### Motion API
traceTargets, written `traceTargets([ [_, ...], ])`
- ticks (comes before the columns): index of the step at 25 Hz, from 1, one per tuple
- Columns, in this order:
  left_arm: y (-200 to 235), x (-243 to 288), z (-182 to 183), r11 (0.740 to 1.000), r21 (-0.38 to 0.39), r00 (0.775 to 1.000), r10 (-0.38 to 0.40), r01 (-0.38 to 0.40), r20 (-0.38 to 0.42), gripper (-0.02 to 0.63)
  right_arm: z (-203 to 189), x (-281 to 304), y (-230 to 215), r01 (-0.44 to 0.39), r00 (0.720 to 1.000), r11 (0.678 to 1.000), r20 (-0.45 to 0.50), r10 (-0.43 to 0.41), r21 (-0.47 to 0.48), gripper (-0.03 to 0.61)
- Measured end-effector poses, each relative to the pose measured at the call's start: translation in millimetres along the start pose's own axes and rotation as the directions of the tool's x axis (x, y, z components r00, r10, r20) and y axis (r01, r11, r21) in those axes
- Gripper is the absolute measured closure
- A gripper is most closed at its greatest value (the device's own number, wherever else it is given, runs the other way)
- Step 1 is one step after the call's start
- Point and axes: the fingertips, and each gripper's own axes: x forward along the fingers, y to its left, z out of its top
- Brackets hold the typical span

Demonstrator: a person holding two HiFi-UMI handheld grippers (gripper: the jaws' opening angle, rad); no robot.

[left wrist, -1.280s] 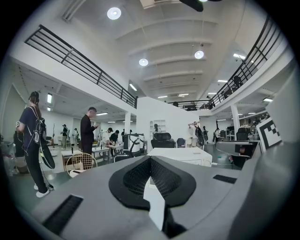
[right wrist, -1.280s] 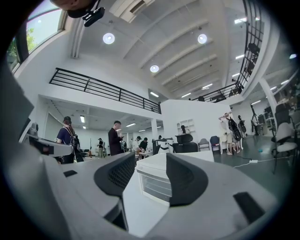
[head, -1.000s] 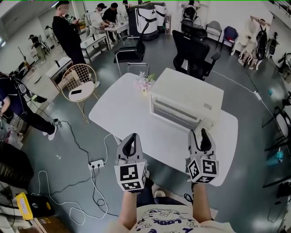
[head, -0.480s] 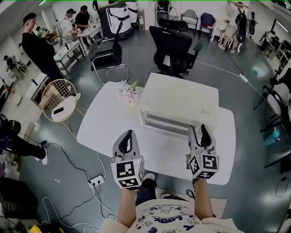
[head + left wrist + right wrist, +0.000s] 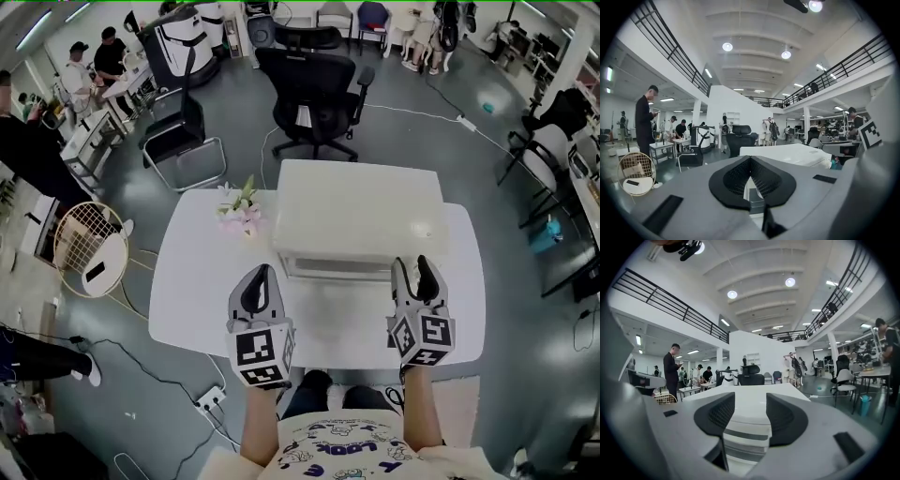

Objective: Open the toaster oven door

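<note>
You are holding the left hand-held gripper [image 5: 262, 274] closed and the right hand-held gripper [image 5: 412, 266] open before the toaster oven [image 5: 361, 211].

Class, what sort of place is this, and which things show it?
Probably an open-plan lab or workshop hall: a black office chair, work desks, and a railed upper gallery.

The head view looks steeply down; both gripper views look level toward the nearby toaster oven [image 5: 359, 217].
</note>
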Motion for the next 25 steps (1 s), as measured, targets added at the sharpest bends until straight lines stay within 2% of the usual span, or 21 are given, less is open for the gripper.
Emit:
traceTargets([
  [9, -4.7, 34.6, -11.3, 0.996, -0.007, 0.996, -0.085, 0.085, -0.027, 0.609, -22.9, 2.7, -20.6, 0.099, 0.993, 0.995, -0.058, -0.098, 0.005, 0.37],
  [18, -25.4, 44.7, -15.2, 0.995, -0.011, 0.994, -0.103, 0.103, -0.047, 0.609, -44.4, 10.4, -34.9, 0.09, 0.983, 0.995, -0.161, -0.084, 0.032, 0.371],
  [25, -30.6, 41.3, -18.5, 0.996, -0.013, 0.994, -0.088, 0.087, -0.059, 0.609, -62.8, 16.8, -46.7, 0.085, 0.957, 0.99, -0.286, -0.05, 0.11, 0.373],
])
